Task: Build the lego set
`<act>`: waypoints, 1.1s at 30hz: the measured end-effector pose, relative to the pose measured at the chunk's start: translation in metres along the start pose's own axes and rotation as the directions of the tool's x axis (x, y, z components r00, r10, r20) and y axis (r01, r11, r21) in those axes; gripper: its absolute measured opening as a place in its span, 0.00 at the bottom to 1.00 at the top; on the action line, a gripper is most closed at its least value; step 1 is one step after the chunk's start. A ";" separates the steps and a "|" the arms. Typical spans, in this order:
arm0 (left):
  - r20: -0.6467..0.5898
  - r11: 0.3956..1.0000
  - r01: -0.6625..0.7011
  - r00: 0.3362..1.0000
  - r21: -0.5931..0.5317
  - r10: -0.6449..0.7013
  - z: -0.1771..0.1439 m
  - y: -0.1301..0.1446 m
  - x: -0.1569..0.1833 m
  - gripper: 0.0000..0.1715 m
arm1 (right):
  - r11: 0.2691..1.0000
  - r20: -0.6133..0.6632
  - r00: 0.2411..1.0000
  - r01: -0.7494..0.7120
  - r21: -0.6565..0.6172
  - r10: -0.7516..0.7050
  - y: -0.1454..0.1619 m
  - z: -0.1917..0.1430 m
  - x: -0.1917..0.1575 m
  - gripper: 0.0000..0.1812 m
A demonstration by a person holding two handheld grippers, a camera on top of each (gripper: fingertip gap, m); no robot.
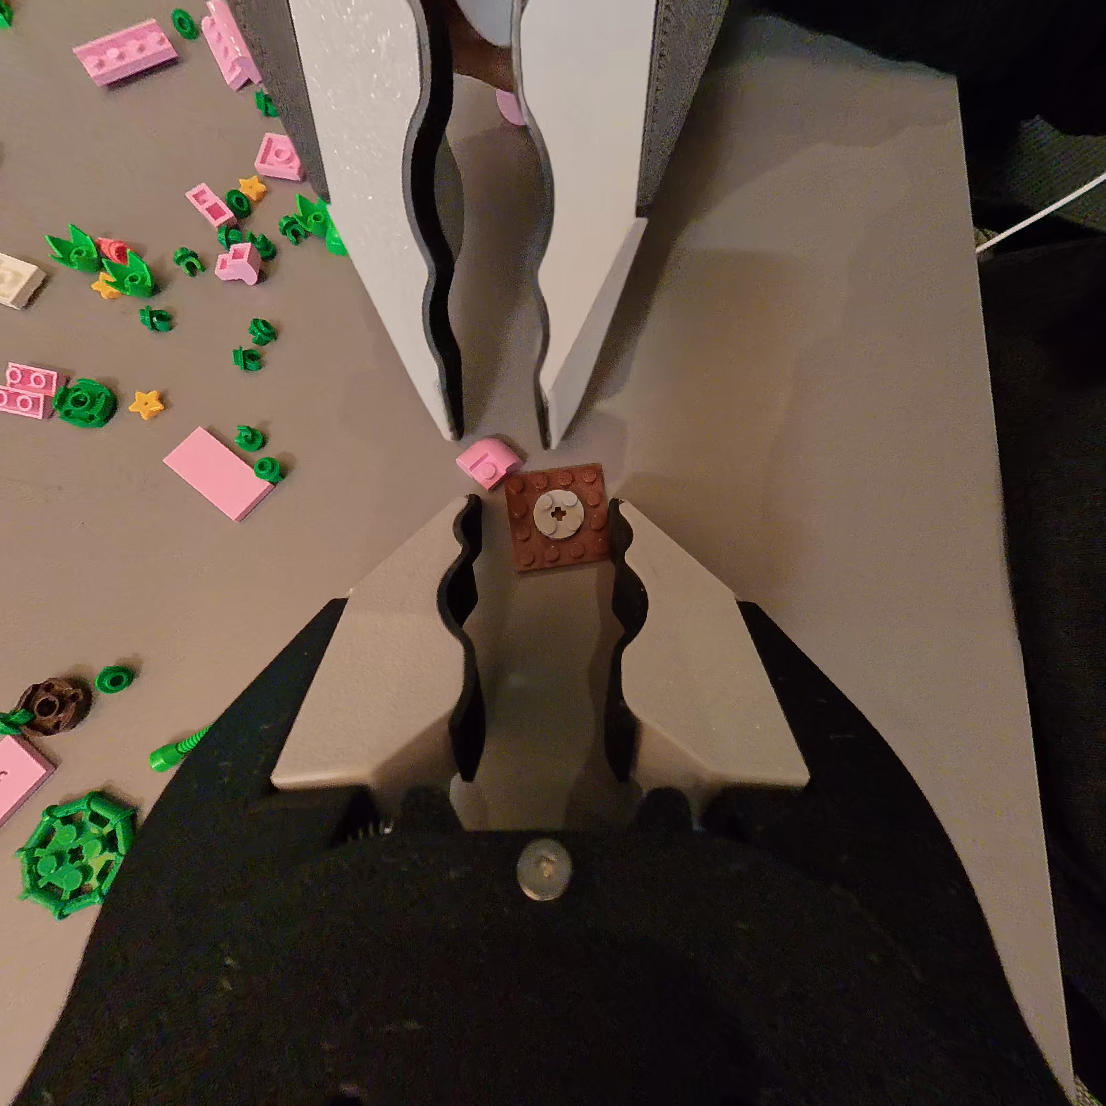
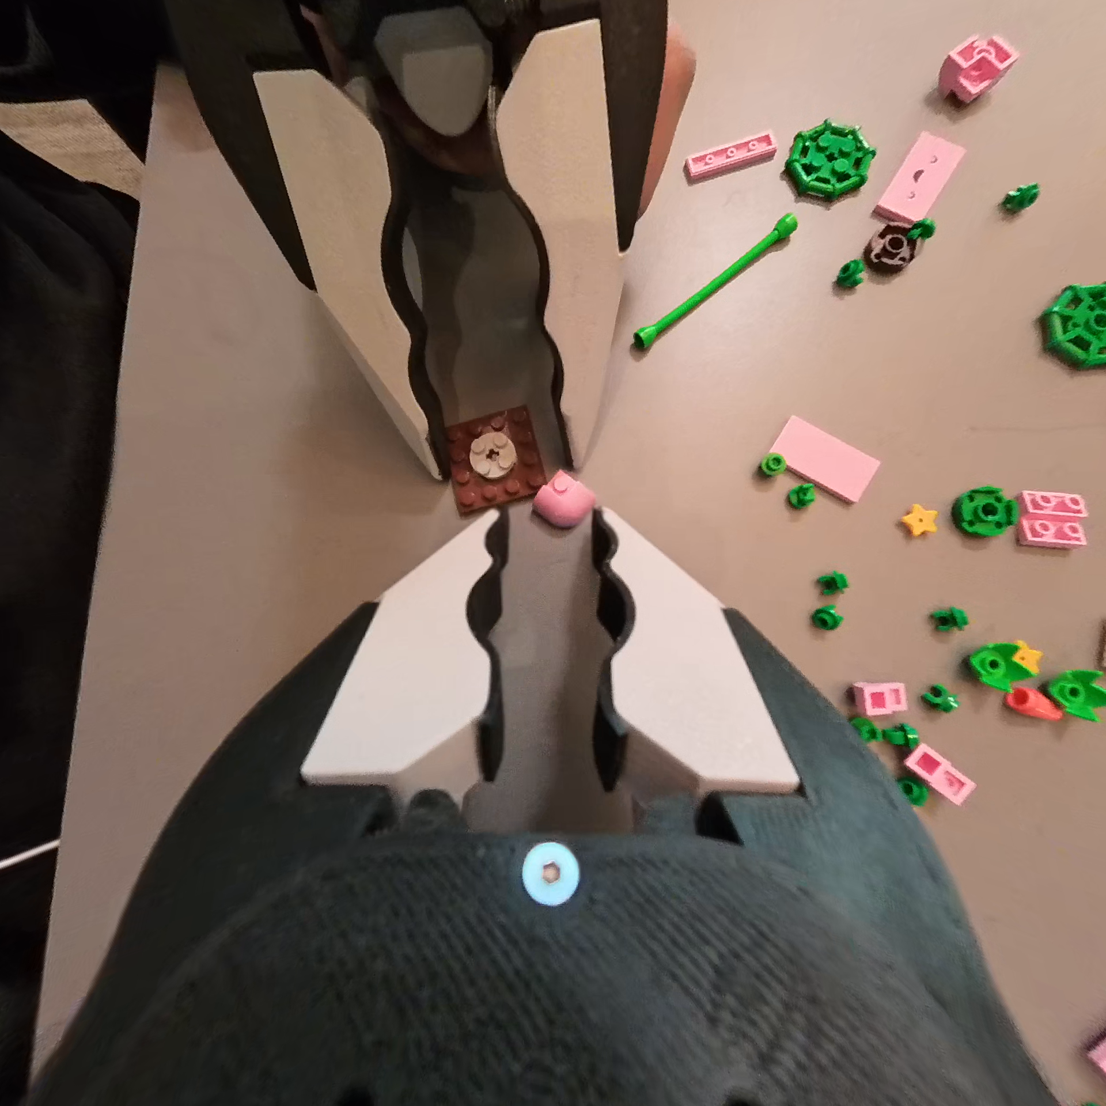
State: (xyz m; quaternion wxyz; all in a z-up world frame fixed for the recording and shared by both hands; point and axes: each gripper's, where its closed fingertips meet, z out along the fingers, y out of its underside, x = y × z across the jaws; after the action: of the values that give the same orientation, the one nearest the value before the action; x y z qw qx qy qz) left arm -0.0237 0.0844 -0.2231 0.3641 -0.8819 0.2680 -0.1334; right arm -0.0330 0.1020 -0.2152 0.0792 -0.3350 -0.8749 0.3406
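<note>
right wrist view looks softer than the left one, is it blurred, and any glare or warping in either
Right wrist view: the right gripper body and the screw are blurred, the screw glaring bluish-white; the brown plate is slightly soft. Left wrist view: sharper on the plate and pink brick, dim warm light, soft shadows under the left gripper. Both show wide-angle bending at the table edges.

The grey counter carries a brown studded plate with a grey round piece on top, lying between the tips of the left claw. A small pink curved brick sits just beside the plate's corner. Off to that claw's left lie scattered pink bricks, a flat pink tile, green bits and yellow stars.
</note>
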 end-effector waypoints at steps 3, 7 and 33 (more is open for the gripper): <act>0.000 1.000 0.000 1.000 0.000 0.000 0.000 0.000 0.000 0.23 | 1.000 -0.022 1.000 -0.006 -0.005 0.006 0.000 0.003 0.003 0.16; -0.001 1.000 0.001 1.000 0.000 -0.001 0.000 0.000 0.000 0.23 | 1.000 -0.043 0.999 -0.013 -0.016 0.012 0.001 0.006 0.006 0.11; -0.002 1.000 0.003 1.000 0.000 -0.003 0.000 0.000 0.000 0.23 | 0.999 -0.058 0.998 -0.025 -0.035 0.023 0.006 0.000 0.011 0.08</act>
State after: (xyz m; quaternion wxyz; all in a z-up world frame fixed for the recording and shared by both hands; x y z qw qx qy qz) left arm -0.0235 0.0841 -0.2230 0.3637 -0.8821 0.2672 -0.1350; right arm -0.0384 0.1118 -0.2200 0.0943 -0.3563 -0.8742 0.3160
